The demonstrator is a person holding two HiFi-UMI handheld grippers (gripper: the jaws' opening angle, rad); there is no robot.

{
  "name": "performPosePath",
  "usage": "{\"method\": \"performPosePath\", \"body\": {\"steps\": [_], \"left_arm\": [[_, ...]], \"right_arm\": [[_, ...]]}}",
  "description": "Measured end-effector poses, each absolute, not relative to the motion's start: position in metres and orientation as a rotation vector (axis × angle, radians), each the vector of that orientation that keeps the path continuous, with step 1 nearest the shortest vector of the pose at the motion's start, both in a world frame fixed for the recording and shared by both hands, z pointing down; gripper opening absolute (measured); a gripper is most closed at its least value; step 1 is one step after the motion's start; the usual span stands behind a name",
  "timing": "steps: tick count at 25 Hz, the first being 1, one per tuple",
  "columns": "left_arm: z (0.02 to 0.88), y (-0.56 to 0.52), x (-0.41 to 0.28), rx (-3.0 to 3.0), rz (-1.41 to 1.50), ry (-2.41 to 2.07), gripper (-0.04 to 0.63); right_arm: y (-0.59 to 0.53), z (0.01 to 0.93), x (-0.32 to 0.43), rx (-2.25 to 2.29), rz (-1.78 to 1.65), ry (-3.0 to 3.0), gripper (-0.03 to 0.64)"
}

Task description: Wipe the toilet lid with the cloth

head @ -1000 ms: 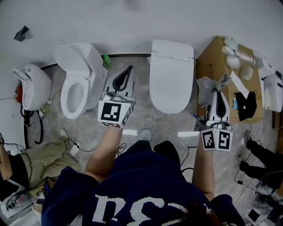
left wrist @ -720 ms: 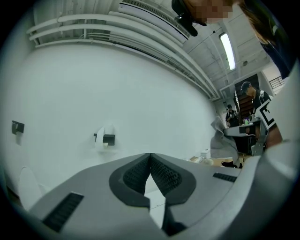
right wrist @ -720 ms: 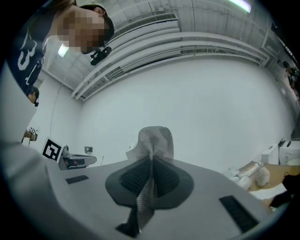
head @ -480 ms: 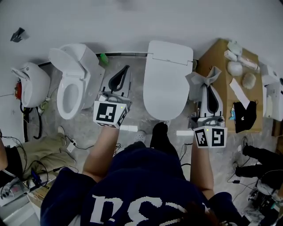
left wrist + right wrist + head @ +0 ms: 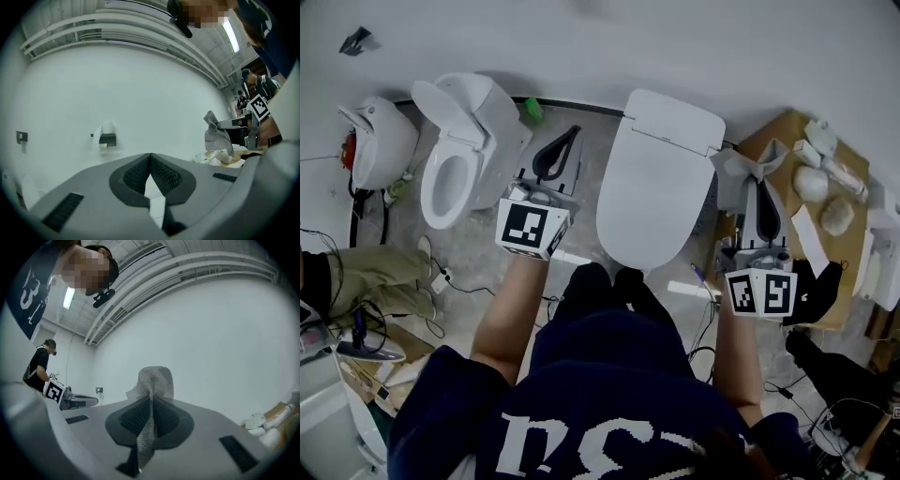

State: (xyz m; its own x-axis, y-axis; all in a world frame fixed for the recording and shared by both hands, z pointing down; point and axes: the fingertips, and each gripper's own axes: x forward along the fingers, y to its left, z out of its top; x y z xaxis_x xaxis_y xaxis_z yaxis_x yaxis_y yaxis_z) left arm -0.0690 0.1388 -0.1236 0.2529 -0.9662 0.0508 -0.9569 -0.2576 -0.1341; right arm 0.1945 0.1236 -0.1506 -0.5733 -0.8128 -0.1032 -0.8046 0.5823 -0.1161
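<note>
Gripper views: right gripper (image 5: 151, 401) clamps cloth (image 5: 153, 377); left gripper (image 5: 150, 158) jaws together, empty | head view only: both flanking closed toilet lid (image 5: 661, 192).

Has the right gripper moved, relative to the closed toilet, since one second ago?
Yes. The right gripper, shut on the cloth, moved forward along the closed toilet's right side, toward its back end.
</note>
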Motion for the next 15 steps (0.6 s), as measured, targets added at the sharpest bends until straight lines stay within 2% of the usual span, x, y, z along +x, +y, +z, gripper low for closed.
{"method": "performPosePath", "body": {"steps": [7,15], "left_arm": [[-0.097,0.096,-0.073,-2.432,-0.14,1.884,0.02],[-0.033,0.027,-0.106,-2.514,-0.073,1.85,0.02]], "right_arm": [[0.084,-0.109,0.188,-1.386,-0.195,2.671,0.034],[0.037,-0.038,0.123,-1.459,-0.31,2.688,0.034]]}}
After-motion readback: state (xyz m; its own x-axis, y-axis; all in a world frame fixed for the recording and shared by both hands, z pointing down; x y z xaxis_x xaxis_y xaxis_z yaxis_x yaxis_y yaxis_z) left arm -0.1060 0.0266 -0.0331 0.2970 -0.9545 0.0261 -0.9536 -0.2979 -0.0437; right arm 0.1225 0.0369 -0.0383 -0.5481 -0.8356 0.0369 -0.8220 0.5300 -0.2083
